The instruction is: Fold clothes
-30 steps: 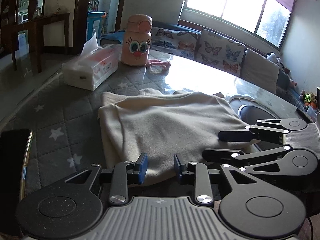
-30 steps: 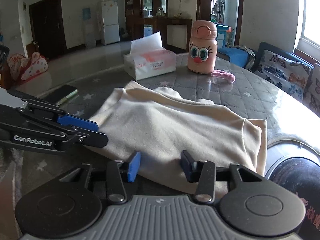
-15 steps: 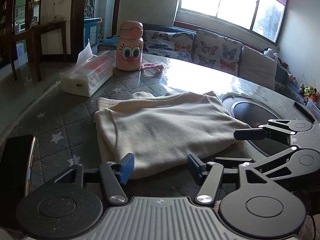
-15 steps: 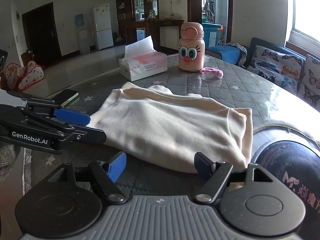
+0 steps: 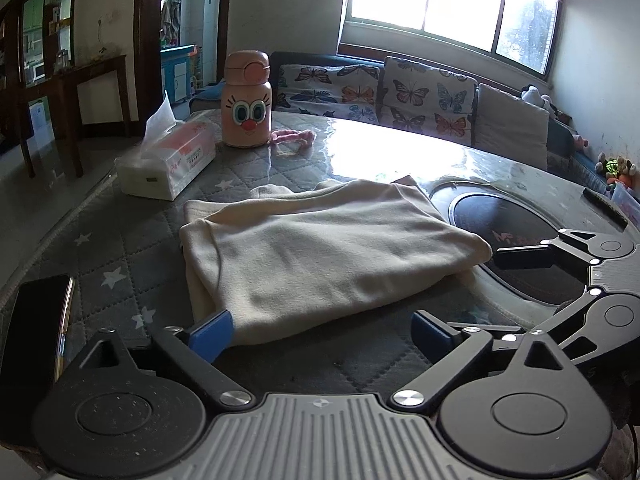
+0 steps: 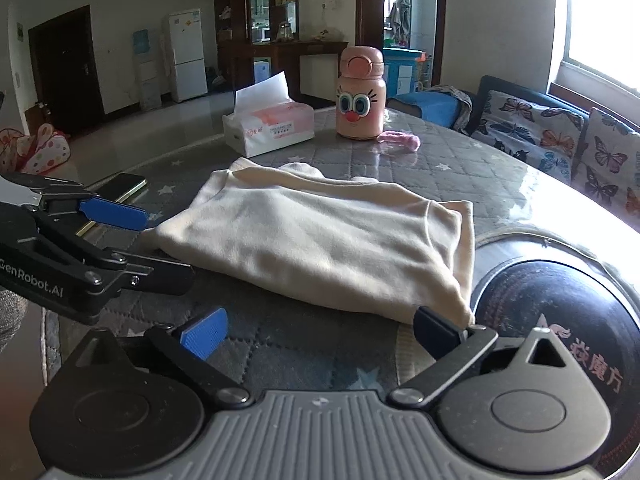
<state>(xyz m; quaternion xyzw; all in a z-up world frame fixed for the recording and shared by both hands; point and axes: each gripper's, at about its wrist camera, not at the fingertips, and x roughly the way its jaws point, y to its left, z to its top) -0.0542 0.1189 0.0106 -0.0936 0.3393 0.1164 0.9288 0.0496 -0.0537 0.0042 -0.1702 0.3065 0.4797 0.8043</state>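
A cream garment (image 5: pixel 320 252) lies folded into a flat rectangle on the grey quilted table cover (image 5: pixel 120 248); the right wrist view shows the same garment (image 6: pixel 320 236). My left gripper (image 5: pixel 320 330) stands open just in front of the garment's near edge, its left blue pad touching the cloth's corner, nothing held. My right gripper (image 6: pixel 320 330) is open too, its right pad at the garment's near right corner. The right gripper (image 5: pixel 560 280) shows at the right of the left wrist view, and the left gripper (image 6: pixel 132 240) at the left of the right wrist view.
A tissue box (image 5: pixel 168 164), a pink cartoon bottle (image 5: pixel 247 100) and a pink strap (image 5: pixel 294 138) stand at the table's far side. A dark phone (image 5: pixel 36 328) lies left of the garment. A black round inset (image 5: pixel 516 244) sits right of it. A sofa with butterfly cushions (image 5: pixel 420 96) is behind.
Both grippers opened wide and drew back from the garment's near edge, leaving it lying folded on the table. The garment itself stayed where it was.
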